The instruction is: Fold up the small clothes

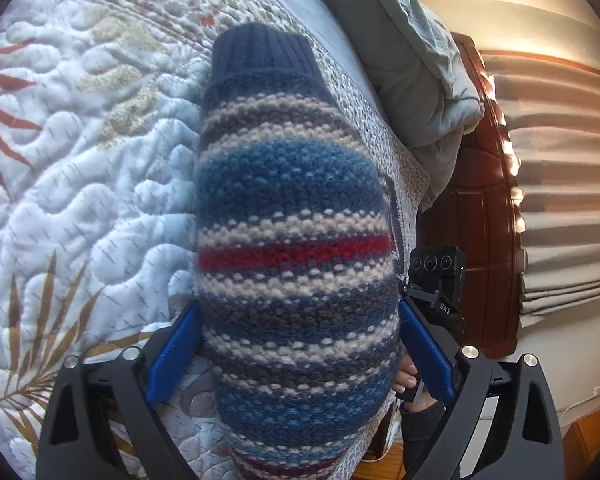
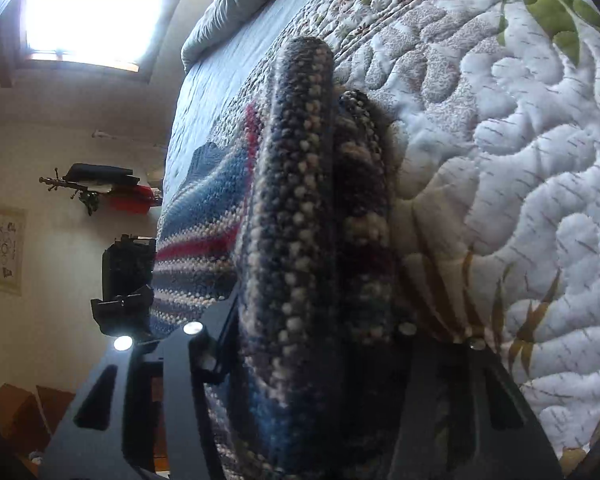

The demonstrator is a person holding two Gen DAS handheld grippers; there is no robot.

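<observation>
My left claw stands spread, the striped sweater lying between its blue fingers over the bed; my right claw pinches its folded edge, probably carrying the fold.

This is a bedroom in a home. A bed fills most of both views, spread with a white quilted bedspread stitched with palm leaves and small flowers, and a rumpled grey-blue duvet lies heaped at the upper right of the left wrist view beside a dark red wooden headboard. In the right wrist view a bright window glows at upper left, and on the cream wall below it hang a coat rack and a framed picture.
</observation>
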